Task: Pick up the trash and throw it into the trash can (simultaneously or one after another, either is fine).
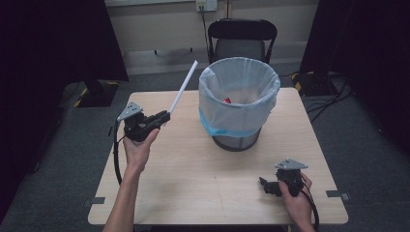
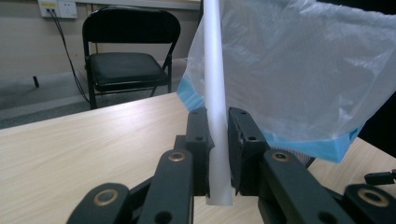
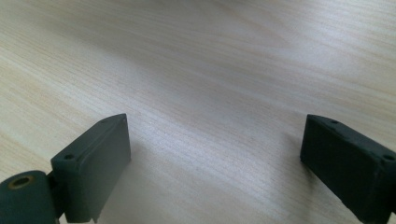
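Right gripper [image 1: 270, 186] sits low at the near right of the desk [image 1: 203, 193], fingers [image 3: 93, 163] wide apart, holding nothing, bare wood between them. Left gripper [image 1: 162, 117] is up at the left side, fingers [image 2: 198, 140] closed on a white tube [image 1: 183, 88], pinched near its lower end. Tube's long axis runs up and away from the left gripper, tilted toward the bin [image 1: 239, 104]. The bin is just right of the tube, lined with a clear bag [image 2: 303, 70], something red inside. Probably a drop into the bin: the free end needs to go right, over the rim. Left hand is nearer; right is well apart. Chair [image 1: 241, 41] behind the desk.
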`<action>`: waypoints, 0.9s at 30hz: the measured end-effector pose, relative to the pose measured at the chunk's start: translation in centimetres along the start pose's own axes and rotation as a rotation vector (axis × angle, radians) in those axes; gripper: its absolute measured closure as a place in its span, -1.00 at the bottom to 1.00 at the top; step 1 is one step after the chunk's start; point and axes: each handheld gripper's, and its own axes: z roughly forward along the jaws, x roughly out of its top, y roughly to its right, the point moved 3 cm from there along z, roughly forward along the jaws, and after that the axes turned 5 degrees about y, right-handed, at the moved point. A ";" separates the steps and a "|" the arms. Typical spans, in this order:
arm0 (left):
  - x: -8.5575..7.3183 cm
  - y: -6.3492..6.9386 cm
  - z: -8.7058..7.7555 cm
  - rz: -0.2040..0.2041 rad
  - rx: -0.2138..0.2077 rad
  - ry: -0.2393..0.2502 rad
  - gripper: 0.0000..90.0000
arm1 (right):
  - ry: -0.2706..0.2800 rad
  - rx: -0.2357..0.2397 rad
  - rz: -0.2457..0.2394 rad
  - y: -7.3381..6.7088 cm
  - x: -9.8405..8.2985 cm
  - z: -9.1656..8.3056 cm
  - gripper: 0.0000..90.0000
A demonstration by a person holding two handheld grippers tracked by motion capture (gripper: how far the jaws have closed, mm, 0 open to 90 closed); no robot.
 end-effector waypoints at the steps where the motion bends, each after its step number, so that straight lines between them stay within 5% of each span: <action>1: 0.3 0.1 0.0 0.002 -0.003 0.007 0.77 | 0.000 0.000 0.000 0.0 0.0 0.0 -0.83; 27: 6.7 4.2 2.2 0.069 -0.110 0.099 0.77 | 0.000 0.000 0.000 0.0 0.0 0.0 -0.83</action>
